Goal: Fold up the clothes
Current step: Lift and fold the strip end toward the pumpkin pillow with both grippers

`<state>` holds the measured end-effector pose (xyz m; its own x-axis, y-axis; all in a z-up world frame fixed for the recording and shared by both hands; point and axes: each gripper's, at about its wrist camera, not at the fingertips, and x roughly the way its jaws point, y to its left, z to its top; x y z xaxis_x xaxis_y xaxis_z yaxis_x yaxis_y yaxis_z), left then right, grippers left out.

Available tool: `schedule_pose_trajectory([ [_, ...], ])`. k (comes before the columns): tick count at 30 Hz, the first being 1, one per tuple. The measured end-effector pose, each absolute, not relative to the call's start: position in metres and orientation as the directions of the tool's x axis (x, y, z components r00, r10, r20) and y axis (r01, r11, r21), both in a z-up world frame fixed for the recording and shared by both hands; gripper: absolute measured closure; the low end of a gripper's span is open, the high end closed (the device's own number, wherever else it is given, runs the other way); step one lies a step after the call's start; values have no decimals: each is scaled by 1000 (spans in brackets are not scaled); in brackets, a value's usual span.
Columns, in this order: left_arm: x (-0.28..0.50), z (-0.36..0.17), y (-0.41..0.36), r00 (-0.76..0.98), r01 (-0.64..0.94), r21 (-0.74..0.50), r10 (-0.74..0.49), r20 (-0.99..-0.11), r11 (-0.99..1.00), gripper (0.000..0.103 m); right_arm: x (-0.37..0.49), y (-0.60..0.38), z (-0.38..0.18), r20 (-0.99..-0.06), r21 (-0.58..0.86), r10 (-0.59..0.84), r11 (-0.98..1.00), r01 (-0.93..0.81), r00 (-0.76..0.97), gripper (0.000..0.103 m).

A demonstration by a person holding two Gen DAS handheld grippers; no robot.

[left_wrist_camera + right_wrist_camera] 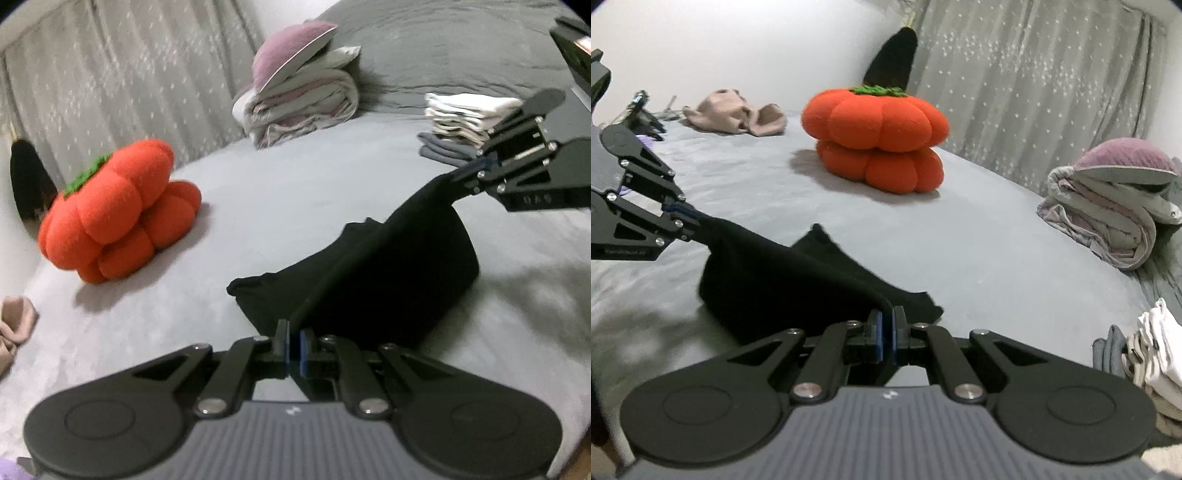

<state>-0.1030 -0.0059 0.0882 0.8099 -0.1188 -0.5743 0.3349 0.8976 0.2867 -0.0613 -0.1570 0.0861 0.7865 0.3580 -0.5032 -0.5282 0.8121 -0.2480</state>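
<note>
Black garment (388, 266) hangs partly lifted off the grey bed (258, 206), pinched at one edge by the left tool (293, 345) and at another by the right tool (885, 332), both clamped narrow. Risk: thin grips may slip, collapsing the fold.

between your two grippers the black garment (388, 266) hangs taut and sags onto the grey bed (295, 192), blocking the direct line across. beyond it the sheet is bare up to the orange pumpkin cushion (875, 140), which stands well apart; you have passage there. the folded blanket pile (1108, 218) closes the far right side. the stack of folded clothes (1152, 354) sits near your right gripper (886, 332). the beige garment (735, 114) lies at the far left edge, by the wall.
</note>
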Motion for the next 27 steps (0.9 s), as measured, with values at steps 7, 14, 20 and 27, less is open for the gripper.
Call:
schedule_pose_trajectory([
  [7, -31, 83, -2, 765, 311, 245, -89, -638, 918, 98, 2, -158, 77, -558, -149, 345, 853, -500, 755, 99],
  [14, 3, 61, 4, 719, 314, 177, -112, -686, 933, 98, 43, -156, 55, -618, -69, 359, 862, -502, 700, 99],
  [20, 22, 56, 19, 707, 264, 73, -142, -692, 962, 95, 57, -154, 45, -640, -36, 365, 864, -501, 676, 99],
  [27, 33, 53, 23, 734, 213, 26, -142, -664, 977, 88, 62, -163, 44, -629, -8, 357, 885, -465, 690, 92],
])
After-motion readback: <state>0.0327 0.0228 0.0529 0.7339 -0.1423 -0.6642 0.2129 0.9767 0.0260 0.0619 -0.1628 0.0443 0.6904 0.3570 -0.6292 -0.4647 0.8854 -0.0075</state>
